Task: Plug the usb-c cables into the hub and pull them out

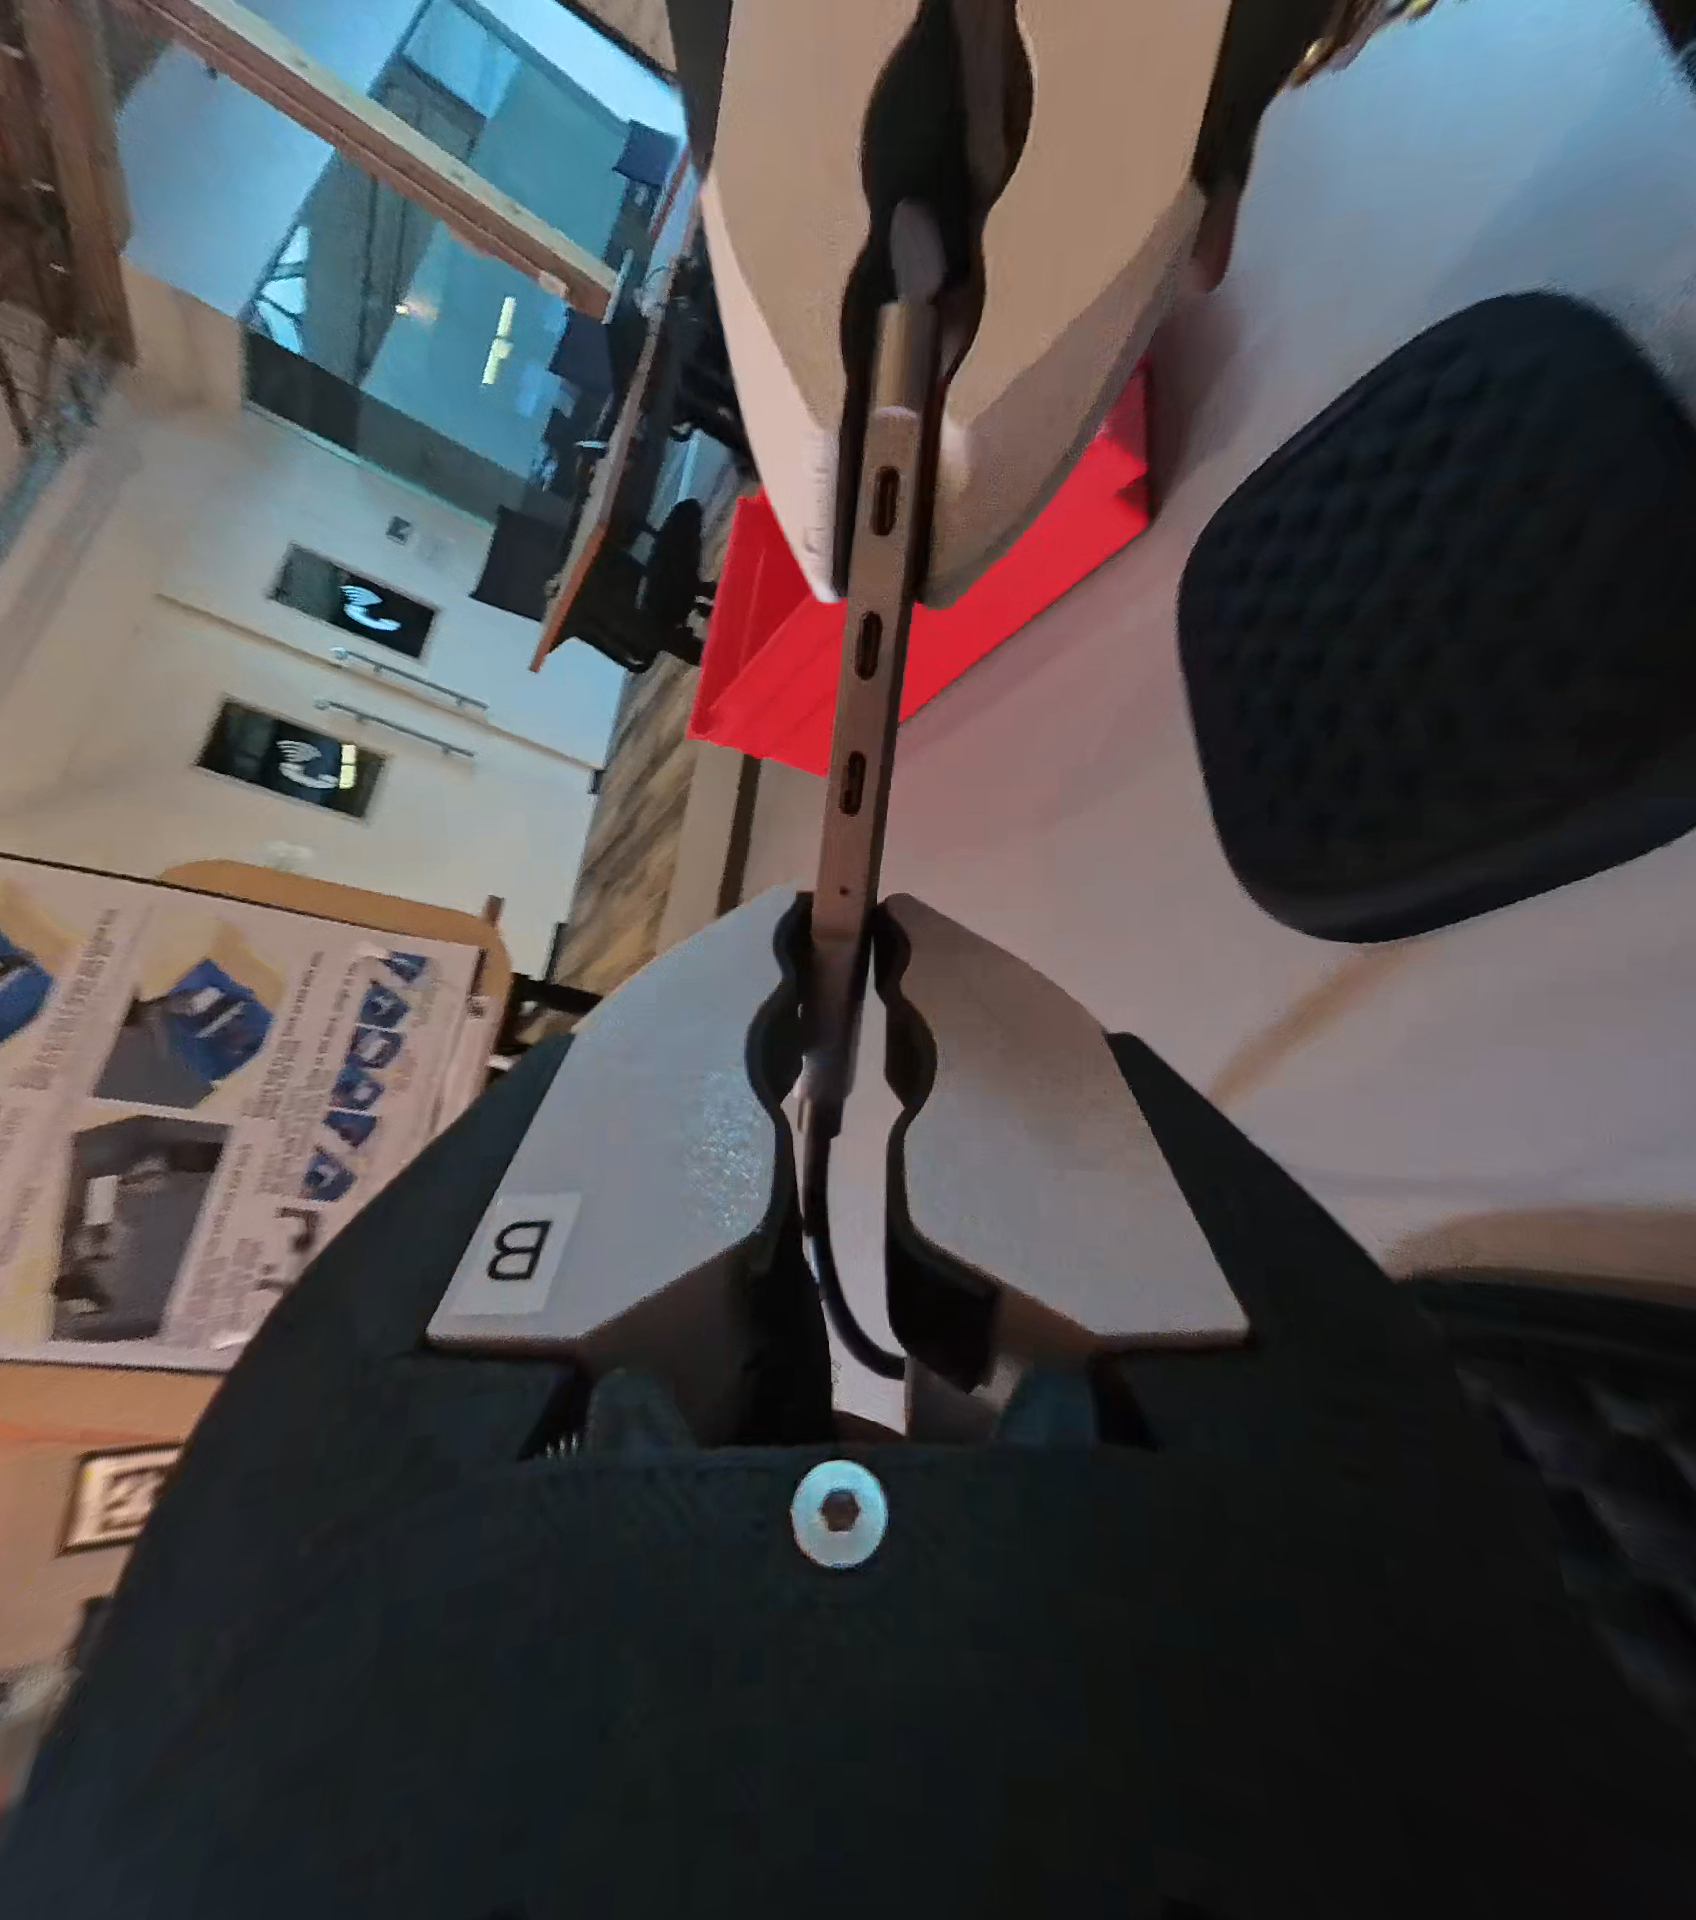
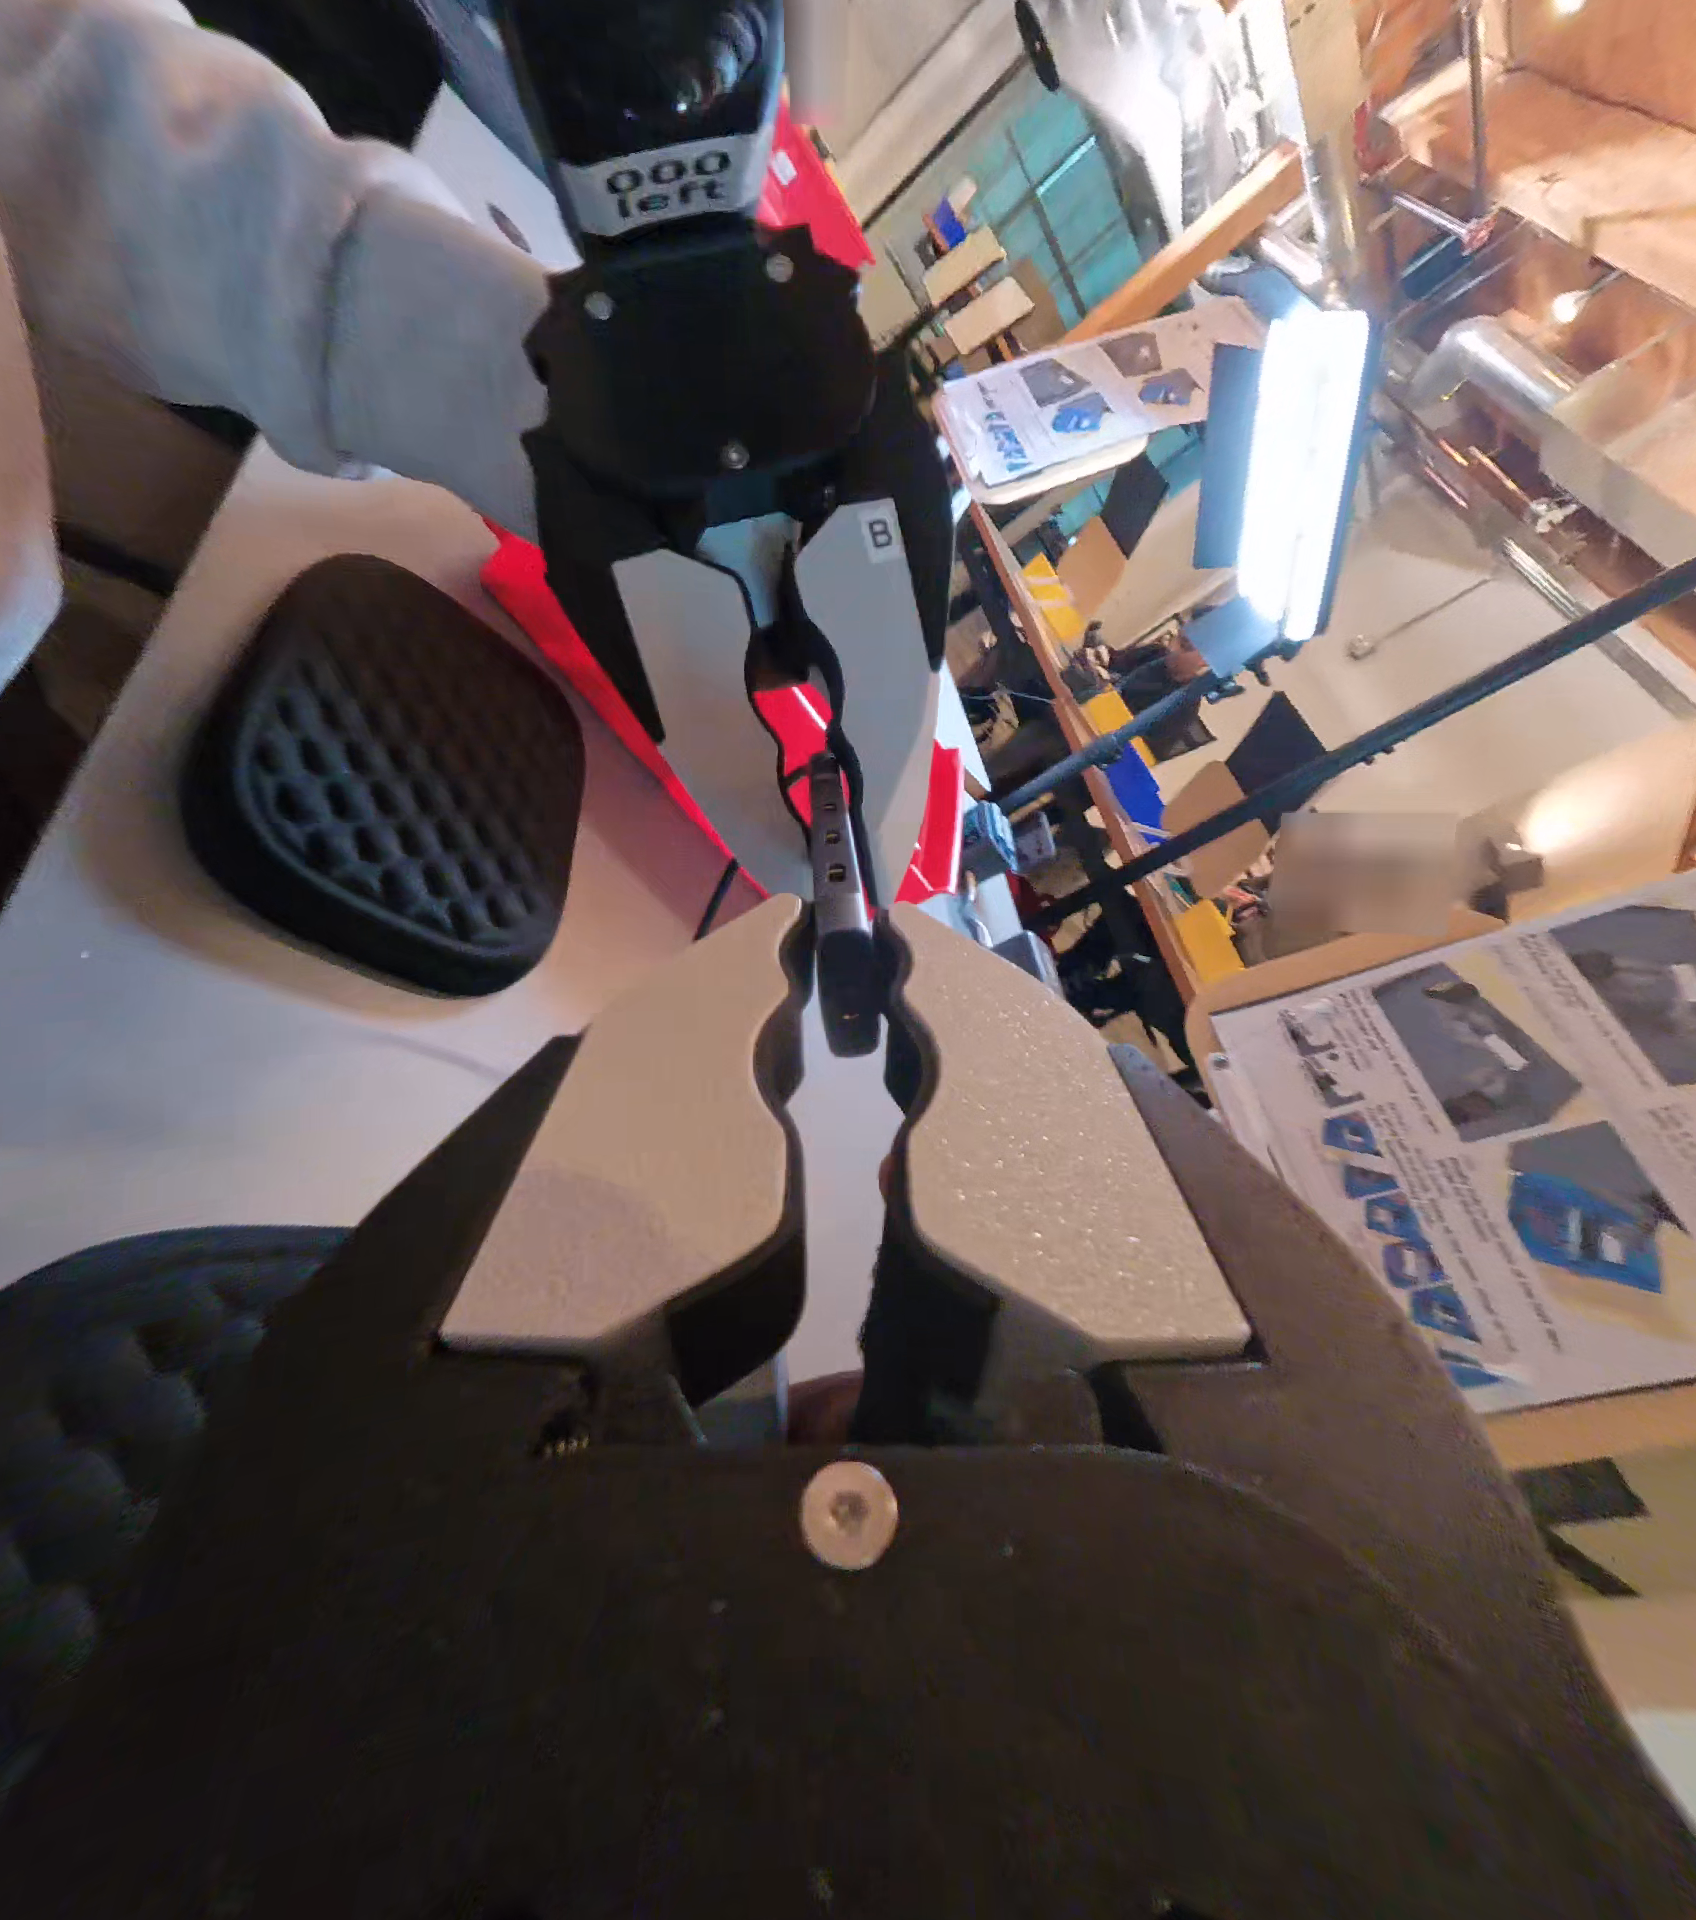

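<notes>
A: Hub location?
B: The hub is held off the counter, spanning both grippers.
A: Gripper condition?
B: Left gripper clamped on one hub end; right gripper clamped on the other.

Each set of tongs has a matte black, rounded body with a silver hex-socket screw set at its centre. From the body spring two pale grey fingers with wavy, scalloped inner edges lined in black. The left tongs carry a small white sticker with a black letter on one finger, several small screws on the housing, and a white label band below a dark camera lens. The person wears a light grey sleeve.
</notes>
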{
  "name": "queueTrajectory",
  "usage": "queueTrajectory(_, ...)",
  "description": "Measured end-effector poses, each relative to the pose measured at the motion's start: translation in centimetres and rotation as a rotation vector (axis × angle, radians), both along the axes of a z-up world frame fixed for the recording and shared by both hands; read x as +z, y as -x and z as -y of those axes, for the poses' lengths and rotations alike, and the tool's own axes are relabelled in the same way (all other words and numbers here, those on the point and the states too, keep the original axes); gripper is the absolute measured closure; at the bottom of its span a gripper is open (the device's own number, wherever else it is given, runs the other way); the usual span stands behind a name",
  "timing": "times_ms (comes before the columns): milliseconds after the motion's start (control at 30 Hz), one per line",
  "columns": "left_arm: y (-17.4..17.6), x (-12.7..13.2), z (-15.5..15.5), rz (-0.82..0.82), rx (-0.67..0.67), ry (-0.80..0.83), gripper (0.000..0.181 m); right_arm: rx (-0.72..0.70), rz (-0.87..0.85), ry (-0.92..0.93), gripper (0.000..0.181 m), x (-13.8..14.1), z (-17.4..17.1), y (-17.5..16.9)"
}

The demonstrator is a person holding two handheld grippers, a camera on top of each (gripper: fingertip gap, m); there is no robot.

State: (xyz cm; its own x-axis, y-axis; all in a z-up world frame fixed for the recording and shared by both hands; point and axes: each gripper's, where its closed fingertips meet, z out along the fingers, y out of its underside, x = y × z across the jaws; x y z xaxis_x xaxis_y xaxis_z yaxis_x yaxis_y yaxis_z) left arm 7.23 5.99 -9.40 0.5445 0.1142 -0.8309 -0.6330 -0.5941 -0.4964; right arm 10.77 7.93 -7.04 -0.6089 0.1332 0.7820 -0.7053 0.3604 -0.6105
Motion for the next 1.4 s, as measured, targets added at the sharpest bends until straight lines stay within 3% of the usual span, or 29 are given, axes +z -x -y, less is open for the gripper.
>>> queueTrajectory(100,1.0,1.5,0.1,-0.052,0.081,-0.121,0.164,-0.065,-0.094,0.011,0.172,0.9,-0.4,0.5)
queueTrajectory(167,2.0,2.4,1.2,-0.067,0.156,-0.195,0.150,-0.213,-0.237,-0.005,0.173,1.7,-1.5,2.2)
queueTrajectory(300,2.2,2.5,3.2,0.058,0.184,-0.386,0.148,-0.394,-0.356,0.009,0.173,2.6,-3.8,4.0)
queueTrajectory(467,1.5,1.3,5.6,0.130,0.217,-0.470,0.148,-0.535,-0.491,-0.128,0.173,0.3,-5.7,5.6)
queueTrajectory(700,0.1,-0.8,8.2,0.140,0.298,-0.466,0.149,-0.418,-0.128,-0.494,0.172,-11.4,-6.9,3.0)
queueTrajectory(867,-0.7,-0.6,9.4,0.180,0.308,-0.550,0.150,-0.427,0.013,-0.587,0.166,-14.8,-7.2,1.5)
queueTrajectory(967,-0.8,-0.6,10.0,0.211,0.310,-0.579,0.150,-0.415,0.053,-0.578,0.164,-15.2,-7.0,1.3)
queueTrajectory(1167,-0.9,-0.7,10.3,0.249,0.302,-0.598,0.150,-0.377,0.349,-0.577,0.153,-15.6,-7.5,0.4)
queueTrajectory(1233,-1.3,-1.3,9.9,0.308,0.280,-0.579,0.150,-0.376,0.441,-0.569,0.139,-15.4,-7.7,0.3)
queueTrajectory(1300,-1.7,-2.1,9.6,0.373,0.260,-0.547,0.150,-0.362,0.498,-0.533,0.112,-14.5,-7.9,0.3)
queueTrajectory(1400,-2.4,-2.1,9.6,0.441,0.239,-0.544,0.149,-0.234,0.633,-0.323,0.105,-11.6,-6.8,-0.6)
